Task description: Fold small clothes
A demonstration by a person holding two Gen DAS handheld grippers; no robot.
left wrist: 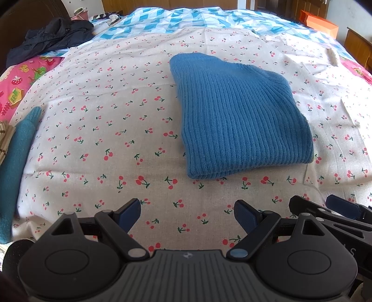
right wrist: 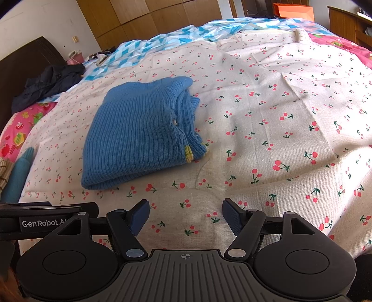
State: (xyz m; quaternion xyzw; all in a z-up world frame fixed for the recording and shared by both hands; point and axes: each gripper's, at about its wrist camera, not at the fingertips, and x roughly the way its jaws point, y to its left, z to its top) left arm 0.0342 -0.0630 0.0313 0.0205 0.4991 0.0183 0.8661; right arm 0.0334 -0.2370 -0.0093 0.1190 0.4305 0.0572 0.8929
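A blue ribbed knit sweater (left wrist: 239, 116) lies folded into a compact stack on the cherry-print cloth (left wrist: 104, 130). In the right wrist view the sweater (right wrist: 139, 132) shows layered edges and a yellow trim on its right side. My left gripper (left wrist: 187, 215) is open and empty, held near the bed's front edge, short of the sweater. My right gripper (right wrist: 186, 216) is open and empty too, to the right of the left one and in front of the sweater. Part of the right gripper shows at the lower right of the left wrist view (left wrist: 337, 211).
A teal garment (left wrist: 16, 162) lies at the left edge of the cloth. A dark jacket (left wrist: 51, 37) is heaped at the far left near the headboard. A blue-and-white checked sheet (left wrist: 186, 21) covers the far bed. An orange box (right wrist: 293, 10) and wooden furniture stand beyond.
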